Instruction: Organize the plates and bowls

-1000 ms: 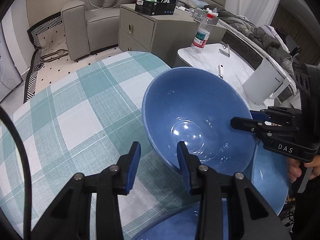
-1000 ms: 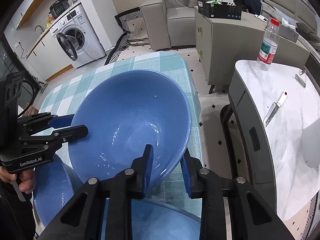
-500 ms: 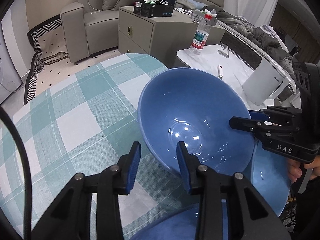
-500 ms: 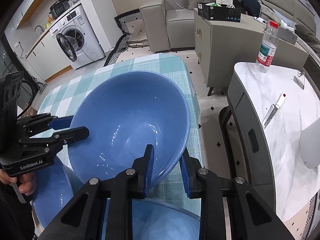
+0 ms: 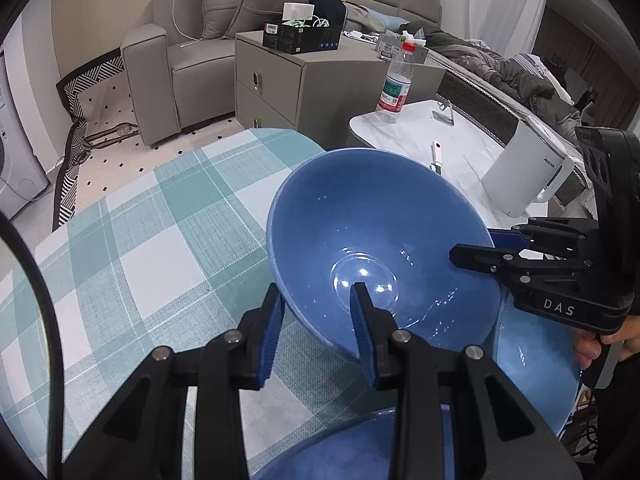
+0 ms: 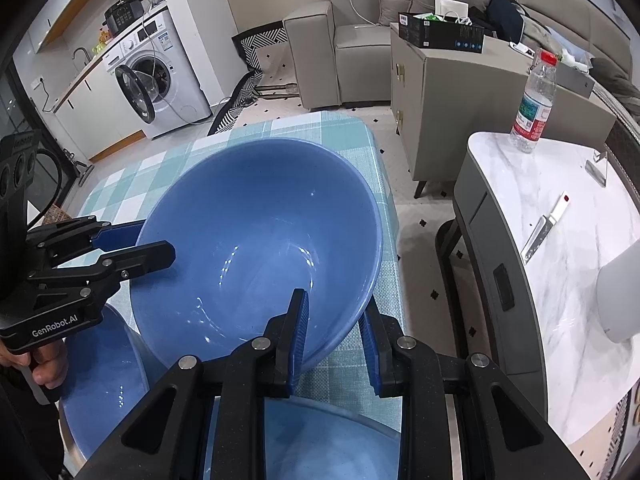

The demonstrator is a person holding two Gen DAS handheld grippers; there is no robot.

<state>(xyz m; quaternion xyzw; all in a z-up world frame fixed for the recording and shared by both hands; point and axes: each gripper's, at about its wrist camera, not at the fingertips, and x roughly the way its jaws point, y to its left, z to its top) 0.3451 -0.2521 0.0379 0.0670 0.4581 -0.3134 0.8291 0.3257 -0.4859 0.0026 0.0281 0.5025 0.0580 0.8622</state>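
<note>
Since a second ago the left gripper (image 5: 318,322) has narrowed around the near rim of the bowl (image 5: 376,240); its jaws are closing now, one pad outside the wall and one inside, and the bowl sits a little nearer that camera than before. The right gripper (image 6: 334,338) has not shifted: its jaws are narrow and clamp the opposite rim, wall pinched between the pads.

The bowl is tipped, its mouth leaning toward the left gripper, and it hangs above the checked cloth (image 5: 160,240) at the table's edge. Beside the bowl, toward the person, lie two more blue dishes: one under the right gripper's body (image 5: 536,360) and one at the bottom of the frame (image 5: 340,452).

The bowl looks glazed ceramic, so probably stiff, fairly heavy, slick under rubber pads and liable to chip if it knocks the dishes below. The thin rim is the only place narrow jaws can bite; two grips on opposite sides should keep it from swinging. Lowering it into a stack would call for levelling it first.
</note>
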